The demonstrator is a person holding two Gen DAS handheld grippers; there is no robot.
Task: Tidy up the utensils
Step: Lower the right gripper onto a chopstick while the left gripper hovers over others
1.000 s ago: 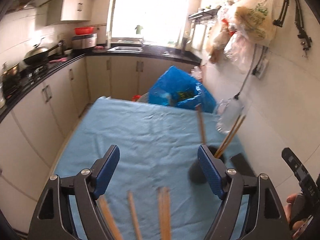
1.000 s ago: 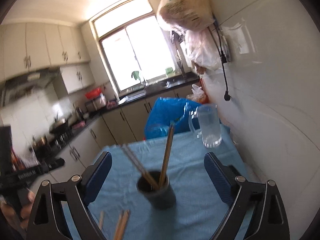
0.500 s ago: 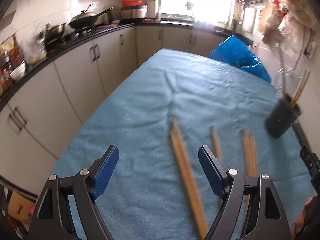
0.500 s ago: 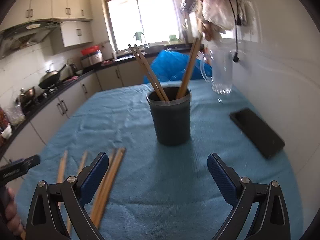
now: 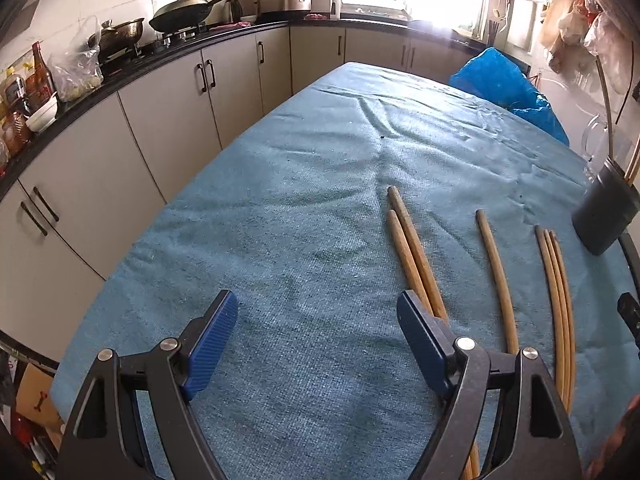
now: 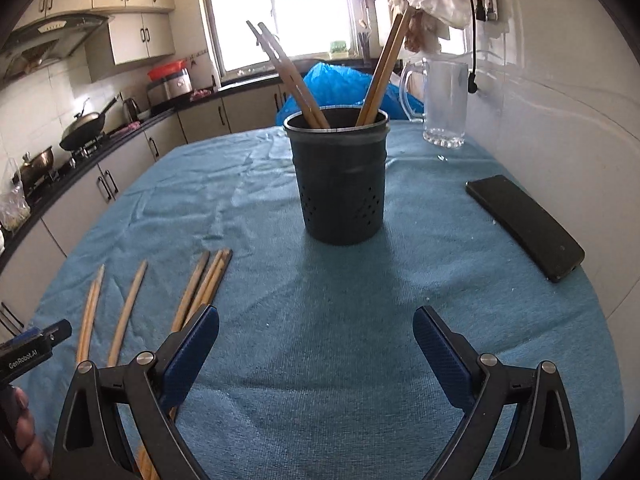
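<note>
The left tongs (image 5: 318,330) stand wide and empty, low over the blue cloth on the bench (image 5: 280,208). Just to their right lies a pair of chopsticks (image 5: 412,252), its near end passing under the right-hand blue pad. Further right lies a single stick (image 5: 496,276), then a bundle of three (image 5: 556,300), and beyond them, near the wall, the dark holder (image 5: 604,216).

All six loose sticks lie roughly parallel, long axes running away from the tongs toward the far end of the bench, so the jaws straddle that axis crosswise. The pair sits off the gap, to the right; a small sideways shift would likely bring it between the pads. The left hand is the nearer one to it.

The right tongs (image 6: 316,344) are also wide with nothing between them, pointed straight at the holder (image 6: 340,184), which stands upright with four sticks already leaning in it. The loose sticks (image 6: 204,284) lie to their left. A phone (image 6: 524,228) lies well right, a glass jug (image 6: 446,100) behind.
</note>
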